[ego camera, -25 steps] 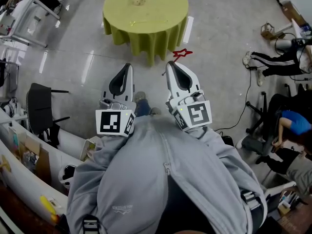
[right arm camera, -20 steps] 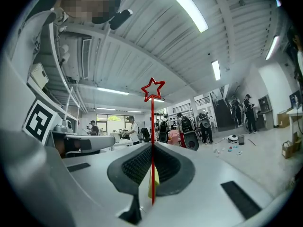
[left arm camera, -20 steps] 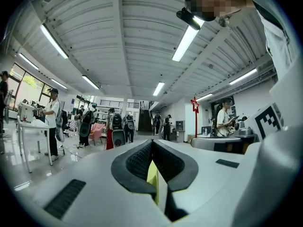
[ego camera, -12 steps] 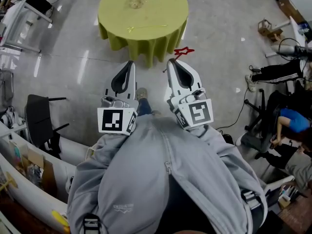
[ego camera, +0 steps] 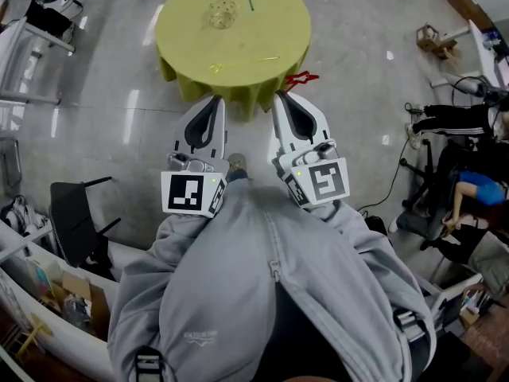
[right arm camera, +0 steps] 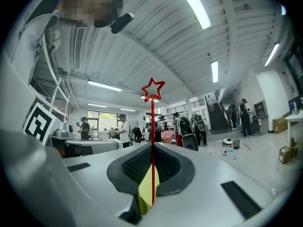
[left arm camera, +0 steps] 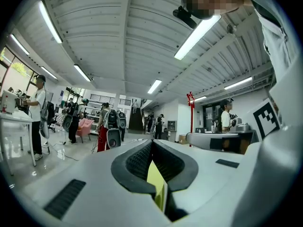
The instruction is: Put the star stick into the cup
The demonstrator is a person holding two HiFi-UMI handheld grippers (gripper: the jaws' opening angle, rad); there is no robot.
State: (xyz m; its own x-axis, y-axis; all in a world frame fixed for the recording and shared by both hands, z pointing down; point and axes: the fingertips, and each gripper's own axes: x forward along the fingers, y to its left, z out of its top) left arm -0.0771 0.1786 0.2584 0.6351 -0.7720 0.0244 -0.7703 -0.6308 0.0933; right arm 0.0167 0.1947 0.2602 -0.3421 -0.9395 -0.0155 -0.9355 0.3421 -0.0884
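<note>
Right gripper (right arm camera: 152,150) clamped on red star stick (right arm camera: 152,91), star sticking out past jaw tips. Left gripper (left arm camera: 151,144) jaws pressed together, nothing between. Both near edge of round green table (ego camera: 262,30); cup (ego camera: 223,13) on it.

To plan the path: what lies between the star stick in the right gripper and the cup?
The head view shows only tablecloth between star stick and cup, crossed by a thin yellowish stick near the front edge.
</note>
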